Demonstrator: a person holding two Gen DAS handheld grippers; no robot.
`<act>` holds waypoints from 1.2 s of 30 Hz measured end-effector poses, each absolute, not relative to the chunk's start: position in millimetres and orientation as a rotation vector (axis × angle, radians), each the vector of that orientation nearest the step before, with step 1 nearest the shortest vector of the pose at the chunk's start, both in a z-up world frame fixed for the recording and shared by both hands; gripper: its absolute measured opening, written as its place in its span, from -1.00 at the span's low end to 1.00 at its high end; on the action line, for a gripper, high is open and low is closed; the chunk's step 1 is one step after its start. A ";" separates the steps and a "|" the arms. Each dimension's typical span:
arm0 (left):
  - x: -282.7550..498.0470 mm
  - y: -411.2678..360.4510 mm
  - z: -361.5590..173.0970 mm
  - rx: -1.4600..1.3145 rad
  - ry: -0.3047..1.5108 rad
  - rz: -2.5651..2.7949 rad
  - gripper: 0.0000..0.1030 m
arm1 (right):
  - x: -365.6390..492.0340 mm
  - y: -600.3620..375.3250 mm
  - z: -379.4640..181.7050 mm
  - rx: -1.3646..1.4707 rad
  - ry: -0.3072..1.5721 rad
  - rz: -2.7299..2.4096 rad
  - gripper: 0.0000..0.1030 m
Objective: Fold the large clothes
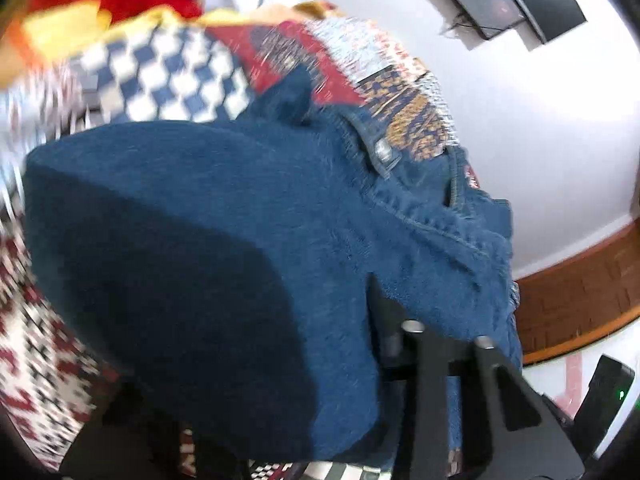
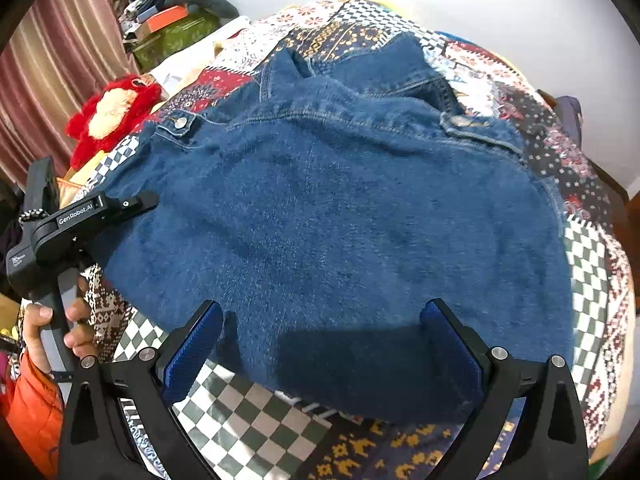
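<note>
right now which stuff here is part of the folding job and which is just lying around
For the job: denim jacket, left gripper, right gripper.

Lying about: patchwork quilt underneath, red plush toy, clutter pile by the curtain.

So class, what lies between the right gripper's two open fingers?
The denim jacket's near edge on the patchwork quilt, seen in the right wrist view.
</note>
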State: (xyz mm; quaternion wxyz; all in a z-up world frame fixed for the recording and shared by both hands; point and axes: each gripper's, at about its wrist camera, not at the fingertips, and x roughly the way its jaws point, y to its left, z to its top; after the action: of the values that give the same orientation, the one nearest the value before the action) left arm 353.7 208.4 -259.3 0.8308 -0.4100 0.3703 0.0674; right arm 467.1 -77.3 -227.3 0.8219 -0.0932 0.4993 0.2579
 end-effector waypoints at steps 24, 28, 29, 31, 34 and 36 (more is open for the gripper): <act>304.9 193.0 -128.5 -0.283 0.574 0.279 -0.48 | 450.0 46.6 -245.3 -0.317 1.106 0.734 1.00; 312.1 177.1 -122.9 -0.243 0.580 0.258 -0.48 | 439.2 51.4 -254.8 -0.359 1.036 0.709 1.00; 316.3 169.0 -117.5 -0.225 0.575 0.249 -0.48 | 438.8 49.9 -253.7 -0.364 1.046 0.721 1.00; 321.6 156.5 -109.6 -0.206 0.563 0.225 -0.48 | 440.3 40.2 -247.4 -0.349 1.095 0.753 0.99; 330.3 121.3 -96.2 -0.150 0.551 0.179 -0.48 | 439.8 7.2 -228.4 -0.267 1.099 0.750 0.99; 333.7 96.9 -89.5 -0.117 0.536 0.140 -0.48 | 437.7 -22.1 -212.7 -0.227 1.059 0.707 0.99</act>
State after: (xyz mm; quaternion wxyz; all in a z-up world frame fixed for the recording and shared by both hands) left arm 333.7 96.9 -89.5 0.9602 -0.0578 0.2642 0.0693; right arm 437.7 -22.1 -212.7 0.7981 -0.1059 0.4933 0.3293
